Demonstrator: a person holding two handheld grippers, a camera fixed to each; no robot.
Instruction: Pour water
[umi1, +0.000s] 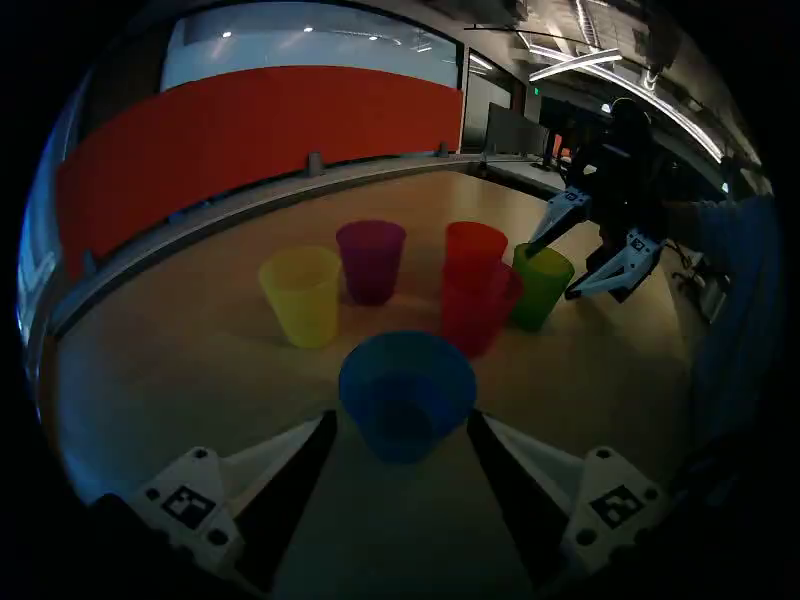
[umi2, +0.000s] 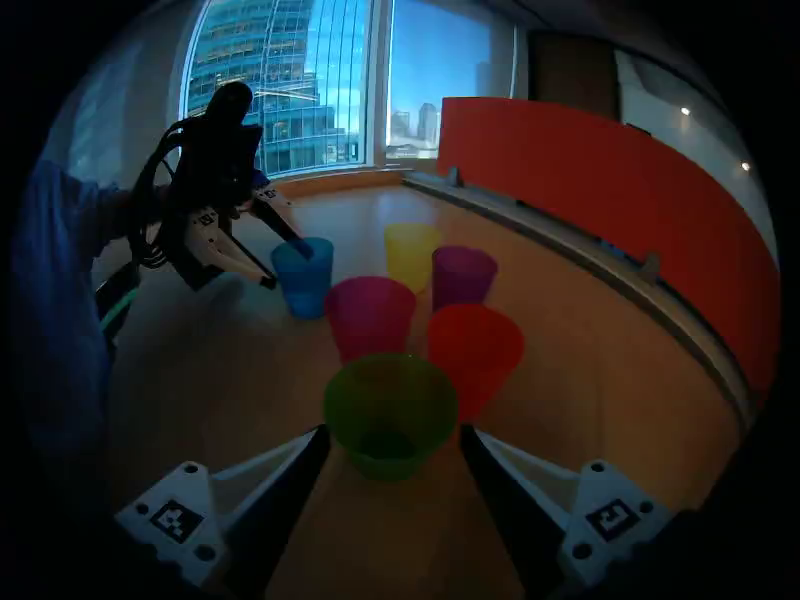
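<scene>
A blue cup (umi1: 405, 395) stands upright on the wooden table between the fingers of my left gripper (umi1: 402, 418), which is open with its tips close beside the cup's walls. A green cup (umi2: 388, 412) stands the same way inside my open right gripper (umi2: 393, 430). In the left gripper view the right gripper (umi1: 550, 270) straddles the green cup (umi1: 541, 283). In the right gripper view the left gripper (umi2: 284, 262) flanks the blue cup (umi2: 303, 275). I cannot tell whether either cup holds water.
Between the two held cups stand a yellow cup (umi1: 302, 293), a purple cup (umi1: 371, 258), a red cup (umi1: 474, 250) and a magenta cup (umi1: 478, 305), packed close. An orange-red partition (umi1: 250, 130) runs along the table's far edge. A blue sleeve (umi2: 60, 320) is at the side.
</scene>
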